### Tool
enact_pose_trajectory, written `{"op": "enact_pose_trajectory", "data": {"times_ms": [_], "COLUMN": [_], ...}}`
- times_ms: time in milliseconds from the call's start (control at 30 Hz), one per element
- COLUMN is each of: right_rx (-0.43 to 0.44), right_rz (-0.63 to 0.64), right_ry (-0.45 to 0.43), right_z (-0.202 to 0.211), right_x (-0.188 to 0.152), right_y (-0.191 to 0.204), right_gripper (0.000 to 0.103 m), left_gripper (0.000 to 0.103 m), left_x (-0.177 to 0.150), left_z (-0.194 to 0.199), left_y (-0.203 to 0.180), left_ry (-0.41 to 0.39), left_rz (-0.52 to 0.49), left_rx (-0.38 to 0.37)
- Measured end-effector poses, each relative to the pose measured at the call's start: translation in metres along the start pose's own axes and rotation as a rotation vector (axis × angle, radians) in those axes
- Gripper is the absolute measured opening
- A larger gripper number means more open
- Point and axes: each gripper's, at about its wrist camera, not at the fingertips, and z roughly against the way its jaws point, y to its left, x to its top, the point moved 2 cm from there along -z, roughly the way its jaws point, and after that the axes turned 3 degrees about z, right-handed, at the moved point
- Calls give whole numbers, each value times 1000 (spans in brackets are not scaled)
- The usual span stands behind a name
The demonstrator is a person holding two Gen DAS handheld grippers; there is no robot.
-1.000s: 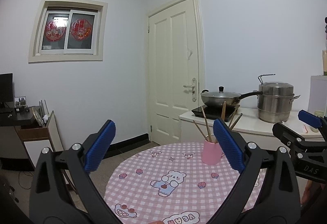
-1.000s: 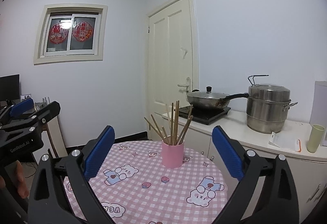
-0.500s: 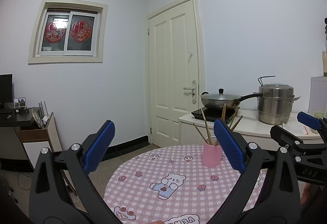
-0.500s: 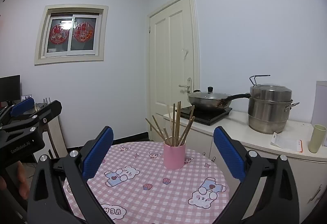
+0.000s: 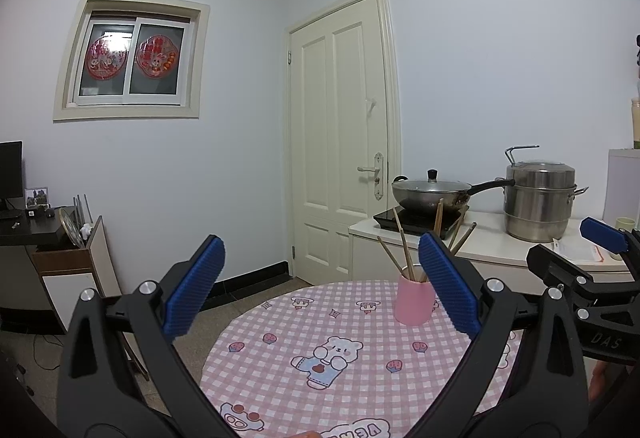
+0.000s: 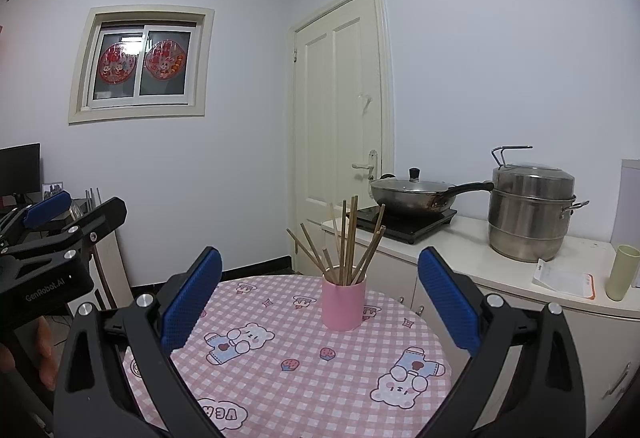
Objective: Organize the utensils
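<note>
A pink cup (image 6: pixel 344 304) stands upright on the round table with a pink checked cloth (image 6: pixel 288 374). Several wooden chopsticks (image 6: pixel 347 238) stick up out of it, fanned apart. In the left wrist view the same pink cup (image 5: pixel 414 300) sits just left of the right finger, and its chopsticks (image 5: pixel 404 246) are partly hidden by that finger. My left gripper (image 5: pixel 320 290) is open and holds nothing, above the near part of the table. My right gripper (image 6: pixel 316 296) is open too, with the cup framed between its fingers but farther away.
A white counter (image 6: pixel 500 262) to the right carries an induction hob with a lidded wok (image 6: pixel 416 194), a steel steamer pot (image 6: pixel 532 214), a green cup (image 6: pixel 622 272) and a paper. A shut door (image 6: pixel 340 142) stands behind. A desk and cabinet (image 5: pixel 52 258) stand at the left.
Both views have drifted slightly; the cup and table sit a little lower and farther off than a second ago. Both grippers stay open.
</note>
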Motion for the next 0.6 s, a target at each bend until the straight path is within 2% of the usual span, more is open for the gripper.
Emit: {"op": "enact_pose_trajectory", "data": {"times_ms": [600], "right_rx": [4], "right_rz": [1], "right_ry": [10], "right_z": [-3], "right_x": [-2], "right_y": [4], "right_gripper": [95], "left_gripper": [96], "left_x": [-2], "left_z": [-4], "left_y": [3], "left_ry": [9], "left_rz": [0], "left_rx": [1]}}
